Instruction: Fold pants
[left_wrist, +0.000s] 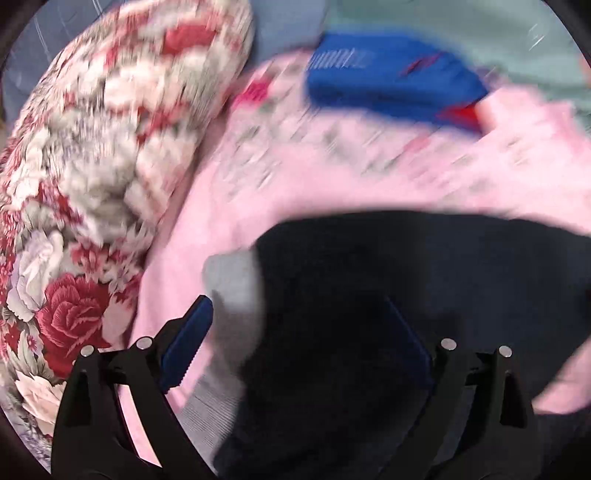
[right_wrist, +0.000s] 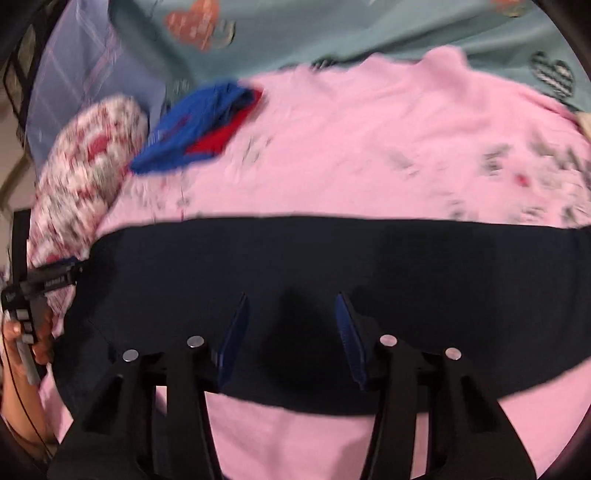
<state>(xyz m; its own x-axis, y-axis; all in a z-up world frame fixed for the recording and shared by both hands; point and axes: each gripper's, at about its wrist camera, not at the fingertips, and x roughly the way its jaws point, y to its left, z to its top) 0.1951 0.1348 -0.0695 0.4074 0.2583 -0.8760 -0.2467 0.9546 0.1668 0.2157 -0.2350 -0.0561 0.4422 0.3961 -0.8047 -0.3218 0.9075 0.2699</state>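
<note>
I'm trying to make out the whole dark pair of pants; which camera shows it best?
The right wrist view: the dark pants lie as one long band across the pink sheet, both long edges visible. The left wrist view shows only a blurred end of them, with a grey patch at its corner.

no legible text, white print on blue garment (left_wrist: 391, 74) blurred, label on left gripper (right_wrist: 55, 282) unreadable

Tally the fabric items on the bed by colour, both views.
Navy pants: 1
Blue-and-red garment: 1
Pink sheet: 1
Red-and-white floral pillow: 1
Teal blanket: 1
Lavender plaid pillow: 1
Total: 6
</note>
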